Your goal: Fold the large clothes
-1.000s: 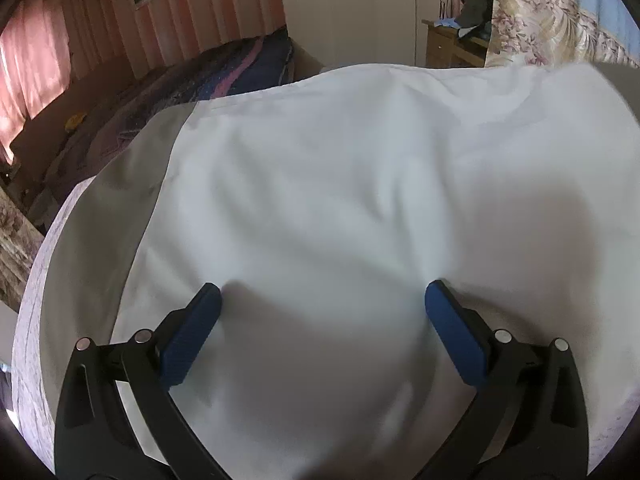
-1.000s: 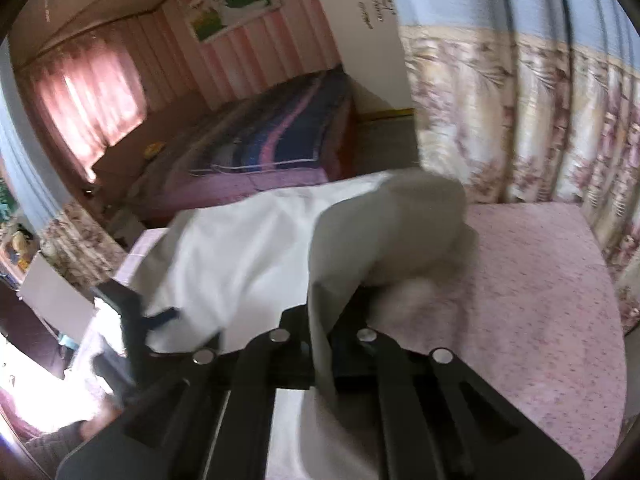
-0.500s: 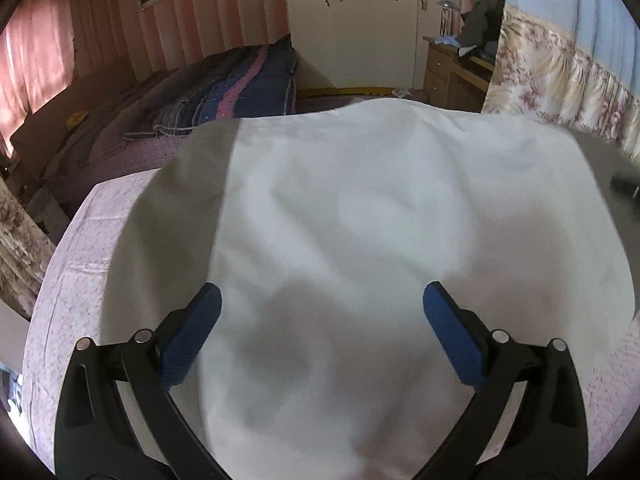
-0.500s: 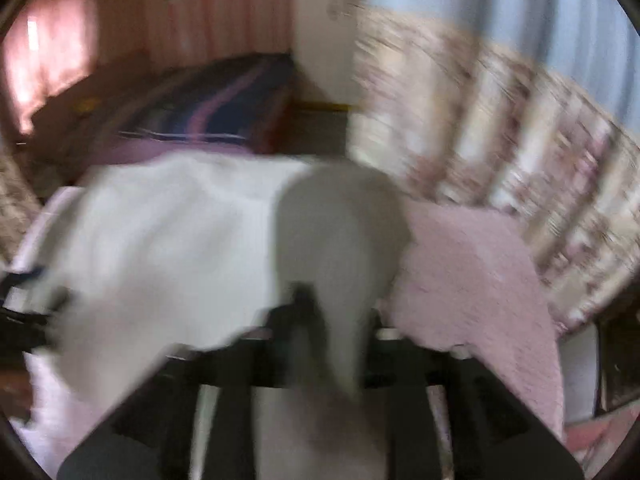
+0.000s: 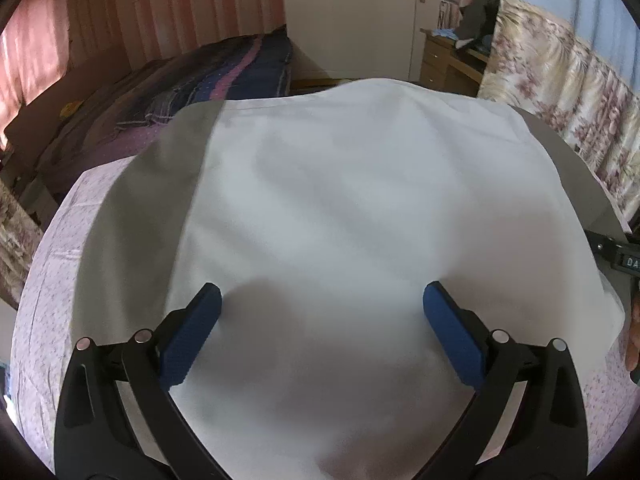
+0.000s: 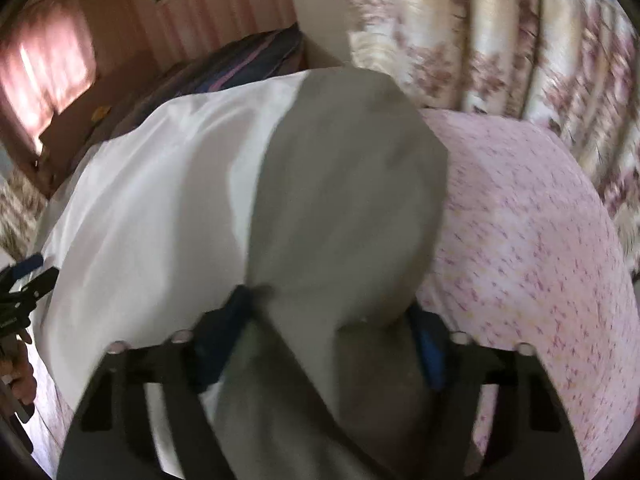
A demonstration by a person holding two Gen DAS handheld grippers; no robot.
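A large white garment (image 5: 328,208) with grey side panels lies spread on the pink speckled table. My left gripper (image 5: 320,320) is open, its blue pads wide apart just above the white cloth, holding nothing. In the right wrist view the same garment (image 6: 160,200) shows with its grey sleeve (image 6: 344,208) draped over my right gripper (image 6: 328,320). The right jaws stand apart now, with the grey cloth lying loose between and over the blue pads. The left gripper (image 6: 28,280) shows at the far left edge.
The pink speckled tablecloth (image 6: 520,240) is bare to the right of the garment. Floral curtains (image 6: 520,40) hang behind it. A bed with a striped cover (image 5: 200,80) and a wooden dresser (image 5: 448,60) stand beyond the table.
My right gripper was shut on the grey sleeve and has opened; the sleeve has swung over and now lies loose on it. The left gripper stayed open and drew back slightly.
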